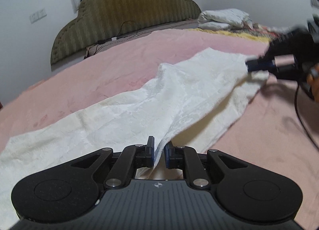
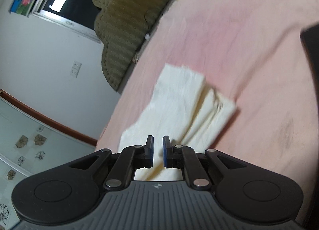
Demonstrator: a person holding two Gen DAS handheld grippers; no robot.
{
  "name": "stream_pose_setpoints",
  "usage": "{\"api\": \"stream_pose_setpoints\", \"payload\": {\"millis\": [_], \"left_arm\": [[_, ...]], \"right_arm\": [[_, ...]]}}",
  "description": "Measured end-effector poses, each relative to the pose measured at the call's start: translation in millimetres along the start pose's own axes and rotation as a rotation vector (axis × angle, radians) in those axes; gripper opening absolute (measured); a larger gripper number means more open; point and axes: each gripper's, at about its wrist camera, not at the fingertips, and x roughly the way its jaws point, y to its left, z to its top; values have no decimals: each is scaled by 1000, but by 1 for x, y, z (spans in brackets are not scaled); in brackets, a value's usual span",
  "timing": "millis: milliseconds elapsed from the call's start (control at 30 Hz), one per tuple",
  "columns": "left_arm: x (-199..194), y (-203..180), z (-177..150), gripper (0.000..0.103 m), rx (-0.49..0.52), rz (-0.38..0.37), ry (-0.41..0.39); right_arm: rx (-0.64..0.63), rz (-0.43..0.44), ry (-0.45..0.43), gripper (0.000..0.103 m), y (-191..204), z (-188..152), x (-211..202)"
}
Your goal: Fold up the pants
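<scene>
White pants [image 1: 159, 98] lie lengthwise on the pink bedsheet [image 1: 119, 58], their long axis running between the grippers. Left gripper [image 1: 159, 153] pinches one end; right gripper [image 1: 257, 65] clamps the far end.

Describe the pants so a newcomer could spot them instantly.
Start from the pink bedsheet below the olive striped headboard. The cream-white textured pants lie stretched across it, pinched by the left gripper and right gripper. They are the only pale cloth mid-bed.
</scene>
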Motion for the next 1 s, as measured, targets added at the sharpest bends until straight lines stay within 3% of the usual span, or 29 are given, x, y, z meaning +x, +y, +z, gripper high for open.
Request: {"api": "stream_pose_setpoints", "payload": {"millis": [167, 233, 300, 400, 533, 633, 733, 933, 967, 1000], "left_arm": [[3, 32, 12, 17, -207, -89, 35], [5, 42, 14, 16, -272, -121, 50], [7, 47, 15, 16, -305, -137, 59], [6, 46, 17, 16, -302, -128, 56], [5, 44, 18, 15, -294, -119, 50], [4, 44, 17, 15, -297, -122, 45], [2, 42, 16, 15, -287, -122, 41], [2, 39, 16, 15, -268, -112, 36], [2, 38, 15, 15, -264, -110, 35], [2, 37, 15, 15, -260, -106, 34]], "right_arm": [[24, 24, 41, 11, 2, -11, 8], [26, 24, 50, 20, 4, -13, 11], [33, 52, 52, 47, 6, -14, 12], [-1, 72, 55, 66, 16, -18, 10], [27, 132, 119, 67, 23, -28, 18], [21, 158, 119, 68, 27, -31, 29], [47, 132, 44, 67, 24, -23, 39], [58, 42, -200, 64, 12, 10, 38], [66, 27, -209, 48, 9, 15, 39], [67, 20, -209, 24, 4, 21, 40]]}}
